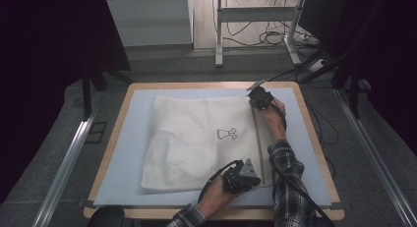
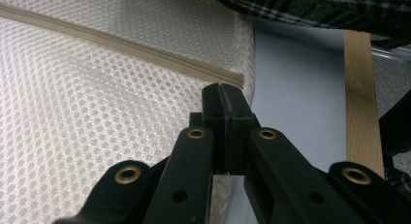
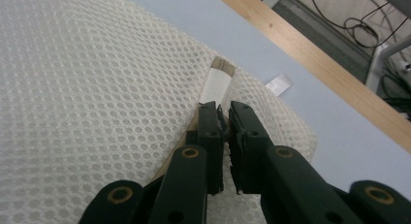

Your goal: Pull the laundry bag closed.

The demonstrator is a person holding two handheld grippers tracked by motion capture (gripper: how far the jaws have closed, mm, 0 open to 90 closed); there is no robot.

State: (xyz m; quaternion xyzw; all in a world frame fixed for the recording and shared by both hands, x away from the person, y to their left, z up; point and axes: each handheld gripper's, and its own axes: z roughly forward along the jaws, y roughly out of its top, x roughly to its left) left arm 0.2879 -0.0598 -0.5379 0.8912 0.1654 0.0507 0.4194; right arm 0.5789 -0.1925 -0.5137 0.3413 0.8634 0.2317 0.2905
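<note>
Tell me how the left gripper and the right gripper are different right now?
The left gripper pinches the mesh bag at its near corner; the right gripper pinches it at the far corner, by the zipper end. The left gripper carries a grey plate; the right gripper shows none. Both are black and shut on the same bag's zipper side.

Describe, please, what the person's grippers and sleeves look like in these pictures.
Both grippers are black, each with two flat jaw arms set with brass-coloured rivets. The left gripper carries a grey three-cornered plate on top and trails a black looping cable; the right gripper trails a black cable along the forearm. The person wears dark plaid sleeves with pale lines.
</note>
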